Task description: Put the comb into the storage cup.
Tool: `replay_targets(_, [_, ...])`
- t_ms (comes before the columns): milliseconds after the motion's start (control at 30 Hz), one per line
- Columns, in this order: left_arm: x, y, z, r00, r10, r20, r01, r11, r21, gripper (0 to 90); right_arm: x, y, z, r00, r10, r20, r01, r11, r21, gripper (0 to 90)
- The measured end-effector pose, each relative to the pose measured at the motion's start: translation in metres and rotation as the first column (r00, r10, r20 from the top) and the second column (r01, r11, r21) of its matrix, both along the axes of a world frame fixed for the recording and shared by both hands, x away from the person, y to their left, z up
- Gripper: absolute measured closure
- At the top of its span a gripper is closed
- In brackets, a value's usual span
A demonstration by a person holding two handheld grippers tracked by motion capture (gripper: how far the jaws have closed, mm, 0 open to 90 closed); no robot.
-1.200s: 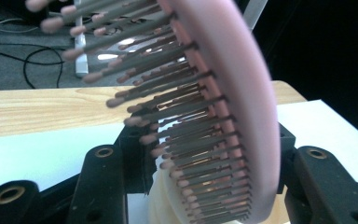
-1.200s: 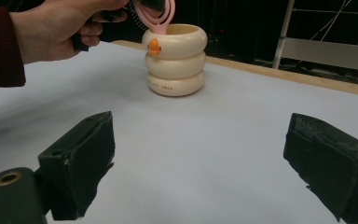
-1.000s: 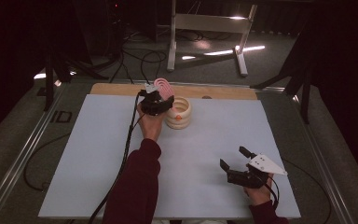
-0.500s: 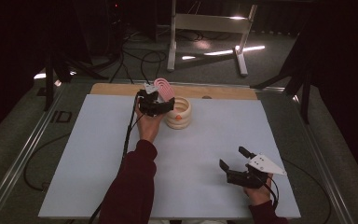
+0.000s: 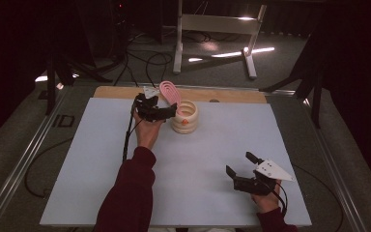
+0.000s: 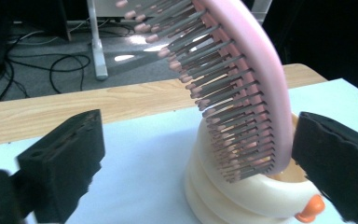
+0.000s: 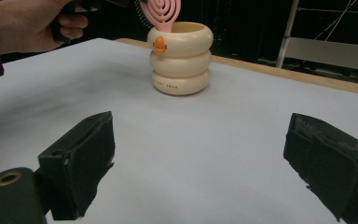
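Jaws of the left gripper (image 5: pixel 166 112) have just been opening, wide around the pink brush (image 6: pixel 242 88) standing in the cream cup (image 5: pixel 184 117), pads off it; the right gripper (image 5: pixel 239 164) gapes empty.

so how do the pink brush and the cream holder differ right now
The pink brush is thin and flat, with grey bristles; the cream holder is squat, built of stacked rounded rings. The brush leans tilted out of the top; the holder stands upright on the table. Both sit between the open left gripper jaws, untouched.

Pink hairbrush (image 6: pixel 261 79) with grey bristles, cream ringed cup (image 5: pixel 185 117), orange duck bill, black tongs (image 5: pixel 241 169)
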State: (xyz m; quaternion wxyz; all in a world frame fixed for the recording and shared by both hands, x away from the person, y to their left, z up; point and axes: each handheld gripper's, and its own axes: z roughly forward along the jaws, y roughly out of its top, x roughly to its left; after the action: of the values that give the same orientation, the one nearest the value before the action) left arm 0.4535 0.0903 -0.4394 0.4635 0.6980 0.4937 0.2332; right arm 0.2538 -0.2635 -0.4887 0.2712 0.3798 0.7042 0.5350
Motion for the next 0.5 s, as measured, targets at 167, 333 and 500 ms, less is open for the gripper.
replay_targets(167, [-0.002, 0.003, 0.002, 0.9999, -0.006, 0.012, 0.006, 1.0000, 0.007, 0.1, 0.000, 0.000, 0.000, 1.0000, 0.002, 0.001, -0.002, 1.000, 0.000, 9.1])
replay_targets(333, [-0.008, 0.011, 0.009, 0.9988, -0.028, 0.040, 0.028, 0.9995, 0.018, 0.0, 0.000, 0.001, 0.000, 1.0000, 0.003, 0.002, -0.003, 1.000, -0.004, 9.1])
replay_targets(500, [-0.013, 0.018, 0.014, 0.9981, -0.040, 0.047, 0.038, 0.9988, 0.032, 0.0, 0.000, 0.003, -0.001, 1.0000, 0.008, -0.001, -0.008, 1.000, -0.002, 9.1])
